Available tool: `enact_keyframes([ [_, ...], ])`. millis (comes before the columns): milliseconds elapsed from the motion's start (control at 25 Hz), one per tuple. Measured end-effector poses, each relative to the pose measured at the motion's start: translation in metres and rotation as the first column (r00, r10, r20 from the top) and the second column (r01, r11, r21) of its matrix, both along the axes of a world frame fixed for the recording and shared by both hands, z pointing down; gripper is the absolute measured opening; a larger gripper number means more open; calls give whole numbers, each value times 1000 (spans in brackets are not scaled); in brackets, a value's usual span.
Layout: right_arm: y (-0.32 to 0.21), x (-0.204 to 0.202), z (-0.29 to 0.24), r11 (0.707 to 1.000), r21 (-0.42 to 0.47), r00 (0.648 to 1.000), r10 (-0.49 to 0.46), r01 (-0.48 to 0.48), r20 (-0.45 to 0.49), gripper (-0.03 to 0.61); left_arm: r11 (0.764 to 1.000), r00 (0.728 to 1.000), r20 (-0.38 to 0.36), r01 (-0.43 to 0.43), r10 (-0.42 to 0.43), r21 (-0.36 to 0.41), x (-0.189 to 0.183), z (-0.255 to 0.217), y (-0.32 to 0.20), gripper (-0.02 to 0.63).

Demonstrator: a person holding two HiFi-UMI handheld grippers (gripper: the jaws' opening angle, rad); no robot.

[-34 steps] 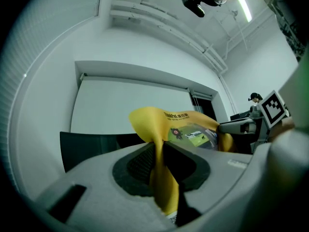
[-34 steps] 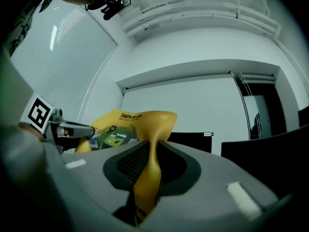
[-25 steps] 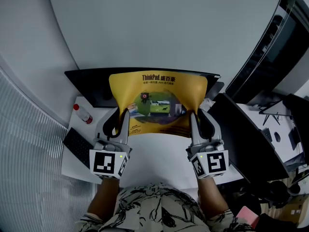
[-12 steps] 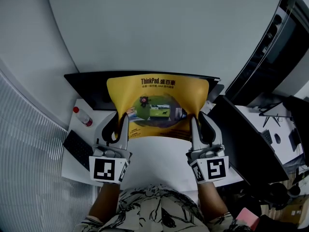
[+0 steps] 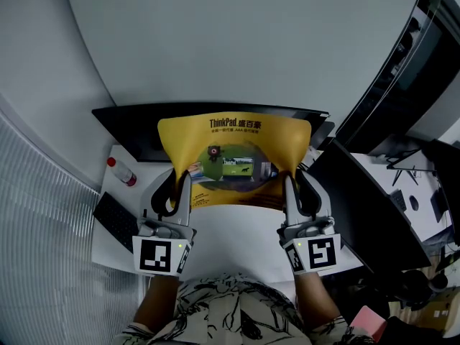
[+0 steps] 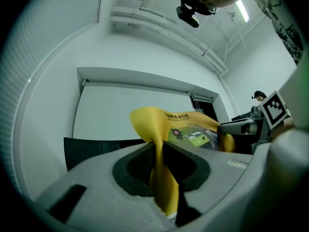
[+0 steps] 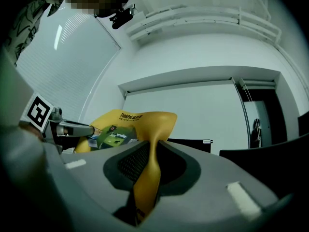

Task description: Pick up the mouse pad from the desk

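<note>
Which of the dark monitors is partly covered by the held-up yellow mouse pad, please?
The wide monitor straight ahead: the mouse pad hangs across its middle. The other monitor stands angled at the right, beside the pad.

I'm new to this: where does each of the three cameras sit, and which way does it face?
Head view: on the person's head, facing steeply down at the mouse pad; left gripper, right gripper and shirt show.
Left gripper view: on that gripper, facing along its jaws, shut on the pad.
Right gripper view: likewise, jaws shut on the pad's other side.
Shared: all three show the pad.
</note>
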State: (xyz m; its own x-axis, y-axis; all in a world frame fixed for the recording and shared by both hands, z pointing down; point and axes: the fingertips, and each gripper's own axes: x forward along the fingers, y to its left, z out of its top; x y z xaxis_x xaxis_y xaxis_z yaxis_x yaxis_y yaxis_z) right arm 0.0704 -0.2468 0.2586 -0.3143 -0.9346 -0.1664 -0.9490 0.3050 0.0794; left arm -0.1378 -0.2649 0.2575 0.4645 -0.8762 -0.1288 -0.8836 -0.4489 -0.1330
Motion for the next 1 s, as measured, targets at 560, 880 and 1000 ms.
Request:
enact_keyframes([
  [560, -1, 0, 2, 1000, -10, 1000, 8, -8, 1, 77, 1000, 1000, 1, -7, 7, -16, 0, 4, -2, 72],
  [880, -2, 0, 3, 1000, -15, 1000, 7, -8, -3, 75, 1000, 1000, 7, -6, 6, -19, 0, 4, -2, 72],
  [1000, -2, 0, 2, 1000, -6, 1000, 5, -5, -1, 75, 1000, 1000, 8, -1, 1, -19, 0, 4, -3, 72],
])
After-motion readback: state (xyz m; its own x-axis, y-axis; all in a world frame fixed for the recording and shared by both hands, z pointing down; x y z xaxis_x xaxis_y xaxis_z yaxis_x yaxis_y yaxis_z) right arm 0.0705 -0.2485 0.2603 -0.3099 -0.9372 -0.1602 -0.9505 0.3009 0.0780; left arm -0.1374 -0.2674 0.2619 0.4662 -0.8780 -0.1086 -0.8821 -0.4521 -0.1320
